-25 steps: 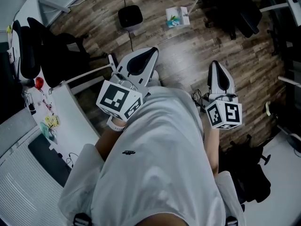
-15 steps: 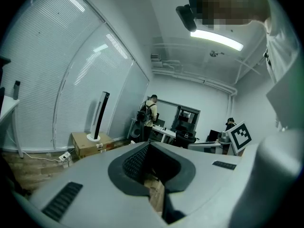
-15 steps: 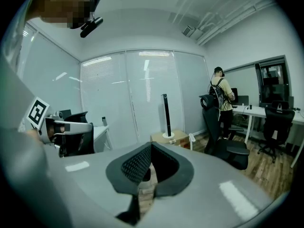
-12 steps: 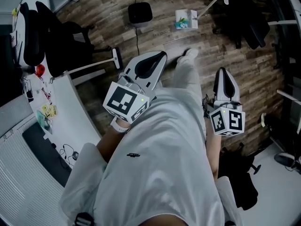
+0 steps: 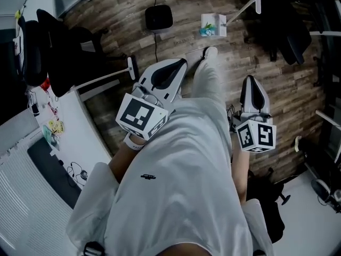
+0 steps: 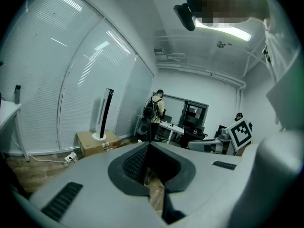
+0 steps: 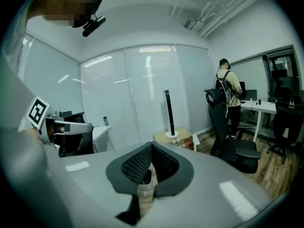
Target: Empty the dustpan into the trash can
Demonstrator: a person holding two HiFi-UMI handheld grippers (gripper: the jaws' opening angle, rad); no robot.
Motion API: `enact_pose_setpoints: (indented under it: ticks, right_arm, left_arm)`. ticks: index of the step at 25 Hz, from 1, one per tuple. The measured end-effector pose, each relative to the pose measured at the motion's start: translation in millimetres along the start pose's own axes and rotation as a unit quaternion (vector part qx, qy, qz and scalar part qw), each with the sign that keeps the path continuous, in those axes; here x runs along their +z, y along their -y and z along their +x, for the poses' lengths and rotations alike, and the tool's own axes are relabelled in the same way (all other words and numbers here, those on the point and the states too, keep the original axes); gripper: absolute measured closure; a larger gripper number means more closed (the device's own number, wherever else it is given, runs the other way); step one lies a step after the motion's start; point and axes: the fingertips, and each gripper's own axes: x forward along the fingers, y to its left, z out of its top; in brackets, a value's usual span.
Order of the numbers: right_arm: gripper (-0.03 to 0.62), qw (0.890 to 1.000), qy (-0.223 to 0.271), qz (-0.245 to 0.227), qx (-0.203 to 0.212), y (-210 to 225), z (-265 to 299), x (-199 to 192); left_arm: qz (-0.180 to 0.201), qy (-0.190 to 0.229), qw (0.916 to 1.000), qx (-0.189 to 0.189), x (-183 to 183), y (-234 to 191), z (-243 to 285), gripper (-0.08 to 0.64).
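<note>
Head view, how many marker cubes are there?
2. One cube sits on the left tongs, left of the person's torso; the other cube sits on the right tongs, right of it. The torso may hide more.

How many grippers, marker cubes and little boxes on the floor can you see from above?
Grippers: 2, the left gripper and the right gripper
Marker cubes: 2, the left cube and the right cube
Little boxes on the floor: 1, the small box
Total: 5
</note>
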Motion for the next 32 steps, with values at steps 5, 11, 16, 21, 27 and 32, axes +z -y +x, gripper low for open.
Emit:
enact_pose_setpoints:
  ticks: [5, 11, 16, 21, 27, 32]
  right_arm:
    - [0.581, 1.000, -0.007, -0.002, 0.008, 46.1, 49.5, 21.2]
    - [0.580, 0.997, -0.008, -0.061, 0.039, 95.2, 108.8, 57.2]
    - [0.581, 0.998, 0.023, -0.048, 0.017, 150.8, 140.5, 92.2]
    - [0.581, 0.999, 0.032, -0.031, 0.028, 195.6, 177.8, 107.4]
    - [0.580, 0.998, 0.013, -0.036, 0.043, 236.5, 203.0, 112.0]
    - [0.580, 0.999, -0.011, -0.025, 0.040, 257.4, 230.4, 111.9]
  left_arm:
    - [0.006, -0.008, 0.9999, 0.006, 32.3, -10.4, 60.7, 0.554]
    - [0.036, -0.016, 0.9991, 0.015, 77.5, -14.7, 130.7, 0.554]
    - [0.044, -0.021, 0.9979, 0.042, 106.5, -23.3, 174.0, 0.554]
    - [0.078, -0.020, 0.9963, 0.032, 126.7, -19.0, 231.9, 0.554]
    - [0.081, -0.026, 0.9957, 0.035, 135.0, -11.6, 286.7, 0.554]
    - [0.071, -0.036, 0.9959, 0.042, 139.8, -19.9, 310.2, 0.554]
